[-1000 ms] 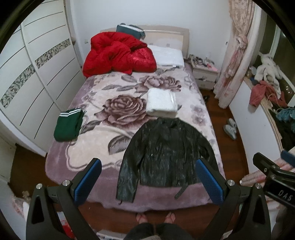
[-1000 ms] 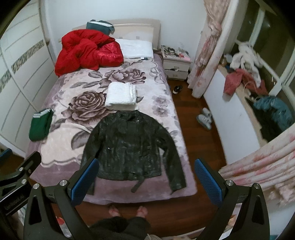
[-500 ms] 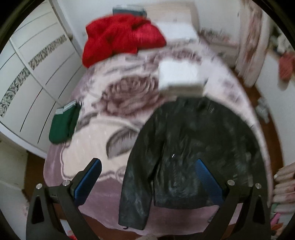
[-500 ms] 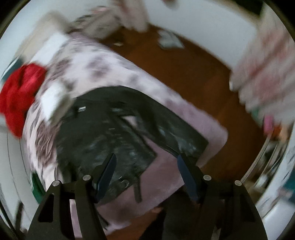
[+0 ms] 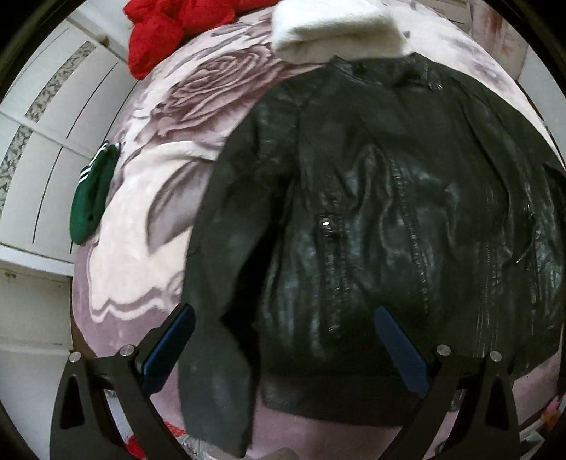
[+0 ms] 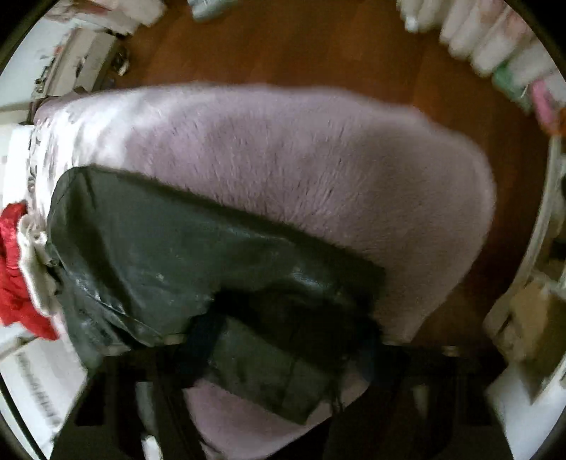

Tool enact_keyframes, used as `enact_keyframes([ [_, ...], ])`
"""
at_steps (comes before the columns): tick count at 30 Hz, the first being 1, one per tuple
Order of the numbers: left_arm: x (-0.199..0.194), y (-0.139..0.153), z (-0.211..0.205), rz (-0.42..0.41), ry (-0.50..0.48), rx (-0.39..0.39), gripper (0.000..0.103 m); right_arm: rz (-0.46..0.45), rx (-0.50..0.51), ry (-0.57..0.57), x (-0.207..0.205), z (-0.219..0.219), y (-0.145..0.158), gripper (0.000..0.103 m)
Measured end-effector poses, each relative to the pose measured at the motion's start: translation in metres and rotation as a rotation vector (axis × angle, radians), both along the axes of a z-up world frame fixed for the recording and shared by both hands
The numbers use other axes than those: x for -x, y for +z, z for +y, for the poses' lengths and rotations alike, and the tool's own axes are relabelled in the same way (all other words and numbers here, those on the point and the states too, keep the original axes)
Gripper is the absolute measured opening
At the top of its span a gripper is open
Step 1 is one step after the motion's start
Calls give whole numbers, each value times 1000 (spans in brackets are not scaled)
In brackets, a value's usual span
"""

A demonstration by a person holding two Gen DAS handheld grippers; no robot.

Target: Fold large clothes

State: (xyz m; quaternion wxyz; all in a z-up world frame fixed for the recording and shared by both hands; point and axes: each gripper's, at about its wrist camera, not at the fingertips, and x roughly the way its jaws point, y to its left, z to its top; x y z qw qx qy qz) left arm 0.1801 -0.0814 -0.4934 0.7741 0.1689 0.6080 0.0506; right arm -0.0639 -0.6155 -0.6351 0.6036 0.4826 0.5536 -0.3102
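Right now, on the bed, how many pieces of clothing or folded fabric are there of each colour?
Black: 1, the leather jacket
White: 1, the folded bundle
Red: 1, the crumpled heap
Green: 1, the folded garment
Total: 4, all on the floral blanket

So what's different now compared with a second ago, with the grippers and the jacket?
Both grippers dropped from high above the bed to the black jacket. The right gripper rolled and its jaws have been closing around a sleeve end; the left gripper is open over the hem. The jacket lies flat as before.
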Motion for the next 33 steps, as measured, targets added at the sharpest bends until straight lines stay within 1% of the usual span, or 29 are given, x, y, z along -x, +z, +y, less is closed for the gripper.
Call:
enact_keyframes([
  [1, -3, -5, -5, 3, -11, 3, 103, -34, 32, -32, 10, -3, 13, 8],
  [2, -5, -8, -8, 5, -19, 9, 103, -39, 79, -43, 14, -5, 26, 8],
  [3, -7, -11, -11, 8, -30, 16, 103, -35, 149, -40, 19, -12, 37, 8],
  [4, -9, -15, -14, 13, -40, 17, 103, -26, 201, -21, 21, -21, 43, 8],
  [5, -10, -18, -17, 17, -49, 18, 103, -16, 191, -12, 18, -27, 41, 9],
  [6, -12, -21, -19, 21, -54, 20, 103, -9, 134, -17, 14, -33, 33, 10],
  [7, -14, -26, -21, 29, -60, 24, 103, -11, 53, -32, 17, -40, 20, 18],
  [8, -16, -33, -21, 37, -66, 26, 103, -21, 5, -41, 15, -43, 19, 23],
  [9, -18, -41, -21, 45, -70, 25, 103, -40, -27, -52, 21, -45, 18, 27],
  [10, -19, -45, -21, 53, -71, 23, 103, -63, -35, -72, 26, -47, 21, 37],
  [11, -20, -54, -19, 69, -72, 23, 103, -115, -35, -120, 41, -42, 29, 49],
  [12, -21, -57, -19, 74, -72, 28, 103, -144, -42, -158, 46, -47, 29, 53],
  [13, -21, -63, -17, 76, -72, 38, 103, -187, -65, -237, 67, -40, 28, 57],
  [15, -20, -77, -16, 86, -80, 45, 103, -258, -135, -358, 92, -30, 16, 58],
  [16, -20, -81, -15, 90, -82, 48, 103, -307, -185, -412, 99, -21, 3, 59],
  [17, -19, -86, -15, 92, -81, 53, 103, -325, -220, -449, 105, -11, -9, 59],
  [18, -18, -90, -14, 91, -78, 58, 103, -363, -250, -484, 109, -3, -21, 59],
  [19, -18, -91, -14, 91, -77, 60, 103, -427, -297, -516, 110, 6, -35, 59],
  [22, -19, -96, -11, 106, -65, 73, 103, -558, -333, -596, 104, 19, -60, 59],
  [24, -20, -97, -9, 114, -63, 82, 103, -614, -288, -675, 100, 25, -69, 60],
  [25, -20, -97, -8, 116, -65, 83, 103, -646, -246, -725, 98, 28, -71, 60],
  [27, -21, -97, -7, 113, -77, 83, 103, -642, -194, -774, 93, 34, -73, 39],
  [28, -22, -96, -8, 111, -81, 82, 103, -634, -174, -797, 91, 37, -73, 11],
  [30, -23, -92, -7, 109, -87, 81, 103, -631, -137, -821, 88, 42, -67, 8],
  [32, -25, -84, -6, 86, -90, 64, 103, -610, -73, -775, 82, 41, -43, 7],
  [33, -27, -81, -5, 73, -89, 58, 103, -605, -36, -740, 81, 37, -24, 7],
])
